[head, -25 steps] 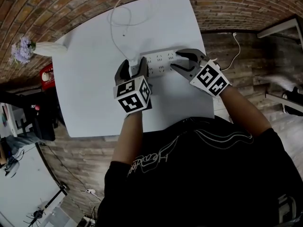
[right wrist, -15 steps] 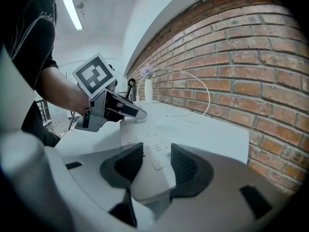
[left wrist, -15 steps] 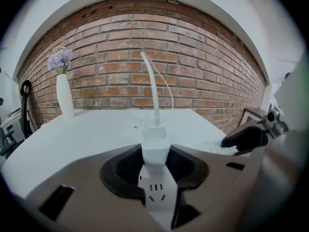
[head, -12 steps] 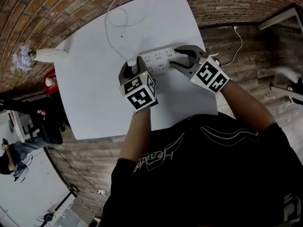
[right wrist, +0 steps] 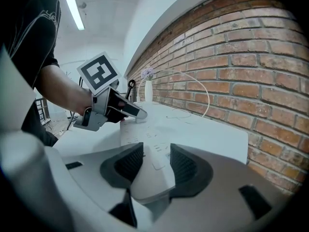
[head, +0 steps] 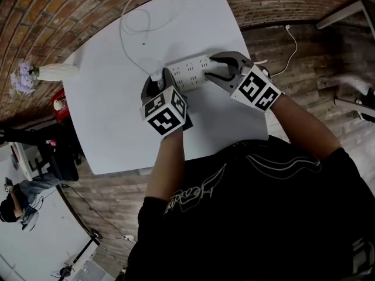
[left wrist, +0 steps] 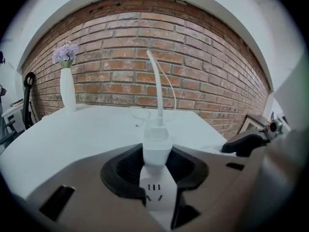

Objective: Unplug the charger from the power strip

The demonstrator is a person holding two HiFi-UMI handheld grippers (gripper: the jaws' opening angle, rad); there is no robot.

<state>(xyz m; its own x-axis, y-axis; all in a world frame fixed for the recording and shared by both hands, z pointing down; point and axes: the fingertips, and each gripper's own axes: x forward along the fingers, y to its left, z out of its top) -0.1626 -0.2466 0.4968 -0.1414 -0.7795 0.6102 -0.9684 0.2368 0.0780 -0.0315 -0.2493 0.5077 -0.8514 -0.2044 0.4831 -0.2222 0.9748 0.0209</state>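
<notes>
While the right gripper (head: 213, 69) clamps one end of the power strip (head: 188, 72) on the white bench (head: 105, 122), we note the left gripper (left wrist: 157, 154), its jaws having just been closing, pinching the white charger (left wrist: 157, 144), plugged into the strip's other end.

A white cursive word runs across the front of the person's black shirt (head: 199, 195) in the head view, seen upside down and too loose to spell out for certain. The left marker cube (head: 164, 113) and right marker cube (head: 254, 89) bear black-and-white square codes — no letters or numerals.
</notes>
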